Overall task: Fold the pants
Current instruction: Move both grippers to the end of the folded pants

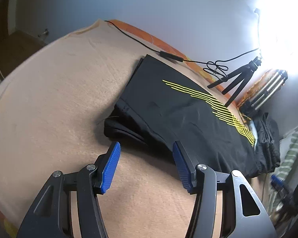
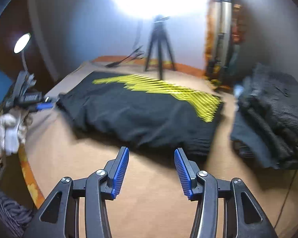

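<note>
Black, thin fabric with yellow stripes: the pants lie folded on the tan table, at twelve o'clock from both grippers. They look light, limp and slippery; best pinched at a layered edge. Left gripper and right gripper have their jaws wide apart, holding nothing.

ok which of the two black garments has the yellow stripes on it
The folded black pants lying flat in front of both grippers carry the yellow stripes. The other dark pile of clothes, to their right, is plain with no print.
</note>
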Action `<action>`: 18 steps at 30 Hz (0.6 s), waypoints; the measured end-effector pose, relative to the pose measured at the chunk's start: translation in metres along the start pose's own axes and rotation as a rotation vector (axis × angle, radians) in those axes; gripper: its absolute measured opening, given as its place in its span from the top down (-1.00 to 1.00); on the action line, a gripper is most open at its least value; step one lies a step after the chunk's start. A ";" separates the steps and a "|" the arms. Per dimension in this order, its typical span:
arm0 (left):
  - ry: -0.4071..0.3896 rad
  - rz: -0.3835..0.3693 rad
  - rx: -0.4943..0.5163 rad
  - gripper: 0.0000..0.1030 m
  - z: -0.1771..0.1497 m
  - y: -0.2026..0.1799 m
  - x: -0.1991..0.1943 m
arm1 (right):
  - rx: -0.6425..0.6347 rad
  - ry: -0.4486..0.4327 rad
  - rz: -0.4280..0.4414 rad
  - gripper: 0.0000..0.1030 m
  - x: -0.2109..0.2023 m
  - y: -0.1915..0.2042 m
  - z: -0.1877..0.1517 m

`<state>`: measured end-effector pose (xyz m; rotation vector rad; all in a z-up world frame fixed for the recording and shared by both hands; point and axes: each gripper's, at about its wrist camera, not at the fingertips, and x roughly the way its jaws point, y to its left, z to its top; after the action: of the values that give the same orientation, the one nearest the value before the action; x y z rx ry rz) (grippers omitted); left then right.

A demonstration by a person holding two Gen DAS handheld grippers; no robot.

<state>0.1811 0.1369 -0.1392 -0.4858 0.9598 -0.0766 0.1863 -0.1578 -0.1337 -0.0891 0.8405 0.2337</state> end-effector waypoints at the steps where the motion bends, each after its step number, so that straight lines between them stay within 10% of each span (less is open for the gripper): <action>1: -0.003 0.005 0.003 -0.05 0.001 0.000 0.000 | 0.034 -0.012 -0.005 0.03 -0.003 -0.016 0.006; 11: -0.009 0.035 0.044 -0.05 0.001 0.001 0.004 | 0.076 0.052 -0.004 0.10 0.047 -0.089 0.092; 18: 0.010 -0.064 -0.104 -0.05 0.002 0.018 0.003 | 0.015 0.077 0.081 0.13 0.089 -0.044 0.106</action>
<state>0.1815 0.1531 -0.1485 -0.6126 0.9615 -0.0872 0.3307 -0.1673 -0.1301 -0.0500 0.9238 0.3014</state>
